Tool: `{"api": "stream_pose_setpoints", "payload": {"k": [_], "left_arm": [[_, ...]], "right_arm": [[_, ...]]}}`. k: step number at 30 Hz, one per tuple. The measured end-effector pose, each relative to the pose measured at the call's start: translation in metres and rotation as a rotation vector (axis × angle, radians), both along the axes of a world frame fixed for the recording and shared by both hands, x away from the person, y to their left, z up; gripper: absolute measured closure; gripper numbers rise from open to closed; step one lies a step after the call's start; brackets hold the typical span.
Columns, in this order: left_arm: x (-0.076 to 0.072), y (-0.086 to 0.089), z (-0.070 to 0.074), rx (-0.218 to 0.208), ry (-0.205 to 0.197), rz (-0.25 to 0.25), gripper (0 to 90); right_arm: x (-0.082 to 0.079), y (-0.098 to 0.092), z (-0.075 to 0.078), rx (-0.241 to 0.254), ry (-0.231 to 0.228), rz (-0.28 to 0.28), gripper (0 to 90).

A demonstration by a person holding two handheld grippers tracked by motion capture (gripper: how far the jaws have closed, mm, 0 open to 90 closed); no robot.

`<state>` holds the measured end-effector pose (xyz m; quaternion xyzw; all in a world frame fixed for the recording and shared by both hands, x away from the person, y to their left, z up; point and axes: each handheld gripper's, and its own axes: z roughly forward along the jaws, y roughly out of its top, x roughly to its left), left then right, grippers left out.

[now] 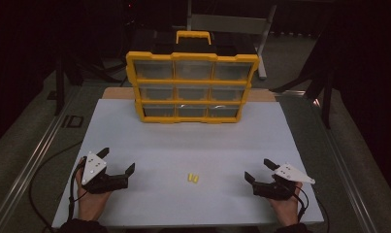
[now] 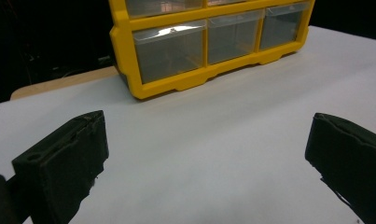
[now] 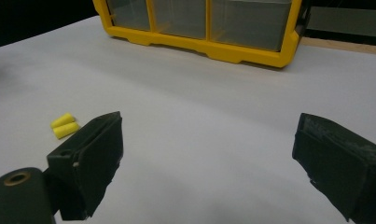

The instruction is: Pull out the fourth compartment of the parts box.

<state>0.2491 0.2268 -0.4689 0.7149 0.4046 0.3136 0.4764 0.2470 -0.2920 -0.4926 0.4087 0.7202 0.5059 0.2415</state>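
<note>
earplugs (image 1: 192,178) lie on bare sheet between both gaping tools.

Drawer cabinet (image 2: 209,42) top cut off

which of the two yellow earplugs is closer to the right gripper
The right-hand earplug of the pair: it lies on the side toward the right gripper, with the other earplug just beyond it.

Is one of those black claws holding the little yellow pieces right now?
No. The two yellow pieces lie loose on the white table, between the left gripper and right gripper, both open.
</note>
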Motion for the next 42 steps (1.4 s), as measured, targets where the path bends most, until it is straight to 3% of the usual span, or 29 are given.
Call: {"api": "stream_pose_setpoints", "payload": {"k": [10,18,29,42], "left_arm": [[0.017,-0.007,0.011,0.058,-0.021,0.002,0.3],[0.031,-0.012,0.014,0.050,-0.030,-0.028,0.3],[0.051,-0.024,0.013,0.071,-0.027,-0.030,0.3],[0.073,-0.035,0.018,0.107,-0.051,-0.033,0.3]], "right_arm": [[0.000,-0.001,0.000,-0.013,-0.013,-0.010,8.6],[-0.001,-0.003,0.001,-0.012,-0.018,-0.024,8.6],[-0.001,-0.004,0.002,-0.005,-0.030,-0.037,8.6],[-0.002,-0.004,0.002,-0.002,-0.033,-0.039,8.6]]}}
